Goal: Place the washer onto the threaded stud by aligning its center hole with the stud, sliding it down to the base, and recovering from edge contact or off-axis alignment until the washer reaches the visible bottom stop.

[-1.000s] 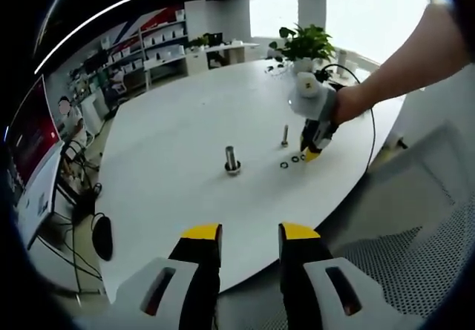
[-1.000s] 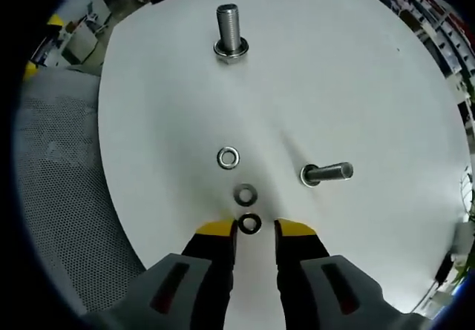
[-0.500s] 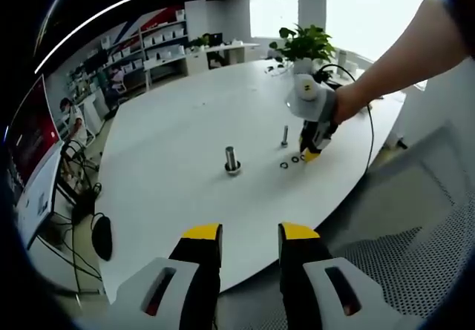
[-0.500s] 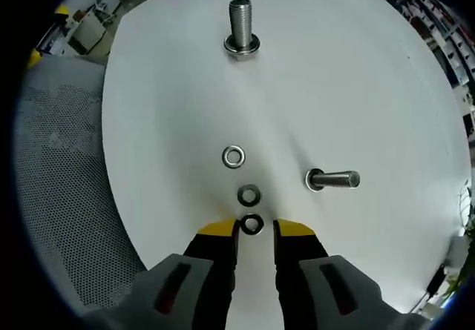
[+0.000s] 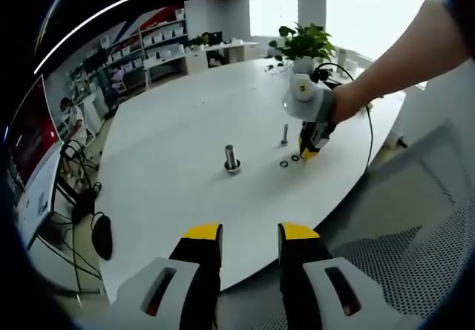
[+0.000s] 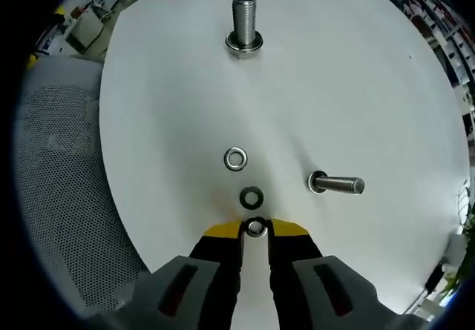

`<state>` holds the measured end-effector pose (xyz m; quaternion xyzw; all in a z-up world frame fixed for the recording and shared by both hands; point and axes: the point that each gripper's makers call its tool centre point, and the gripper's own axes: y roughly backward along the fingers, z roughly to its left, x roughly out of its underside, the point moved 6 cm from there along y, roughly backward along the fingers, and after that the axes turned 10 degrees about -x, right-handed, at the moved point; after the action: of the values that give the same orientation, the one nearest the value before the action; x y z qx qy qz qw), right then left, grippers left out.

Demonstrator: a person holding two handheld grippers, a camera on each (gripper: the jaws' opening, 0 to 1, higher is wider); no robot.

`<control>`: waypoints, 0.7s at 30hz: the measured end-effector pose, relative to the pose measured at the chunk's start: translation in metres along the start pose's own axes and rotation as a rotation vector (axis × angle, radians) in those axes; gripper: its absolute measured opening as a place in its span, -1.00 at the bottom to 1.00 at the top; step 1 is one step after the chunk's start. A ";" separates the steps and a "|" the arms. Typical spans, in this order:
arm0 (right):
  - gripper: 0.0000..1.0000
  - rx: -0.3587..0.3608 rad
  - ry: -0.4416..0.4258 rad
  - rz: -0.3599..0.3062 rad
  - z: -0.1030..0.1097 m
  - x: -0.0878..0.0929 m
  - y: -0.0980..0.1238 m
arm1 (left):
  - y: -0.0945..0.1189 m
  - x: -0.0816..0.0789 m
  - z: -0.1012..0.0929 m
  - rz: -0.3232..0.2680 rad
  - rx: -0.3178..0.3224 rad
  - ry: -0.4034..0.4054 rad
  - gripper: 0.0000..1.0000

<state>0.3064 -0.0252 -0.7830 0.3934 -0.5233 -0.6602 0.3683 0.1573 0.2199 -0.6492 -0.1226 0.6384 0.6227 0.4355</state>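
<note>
Narrowed since a second ago, the right gripper now pinches the nearest washer, apparently flat on the table; left gripper hangs spread.

- The table looks smooth, white and matt.
- The big stud is shiny grey metal with a ridged thread.
- The washers are shiny metal.
- The chair is grey mesh cloth.
</note>
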 end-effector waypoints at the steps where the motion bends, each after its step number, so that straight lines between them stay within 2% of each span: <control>1: -0.70 0.001 -0.002 -0.003 0.000 0.000 0.000 | 0.000 0.000 0.000 0.000 0.000 0.000 -0.44; 10: -0.70 0.001 -0.027 -0.041 0.000 0.002 0.000 | 0.000 0.001 0.000 0.009 0.000 -0.001 -0.44; 21: -0.70 0.004 -0.007 -0.036 0.001 0.001 0.001 | 0.000 0.001 0.000 0.009 0.002 -0.004 -0.44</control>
<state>0.3047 -0.0259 -0.7823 0.4013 -0.5187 -0.6670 0.3536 0.1567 0.2200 -0.6504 -0.1182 0.6386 0.6244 0.4339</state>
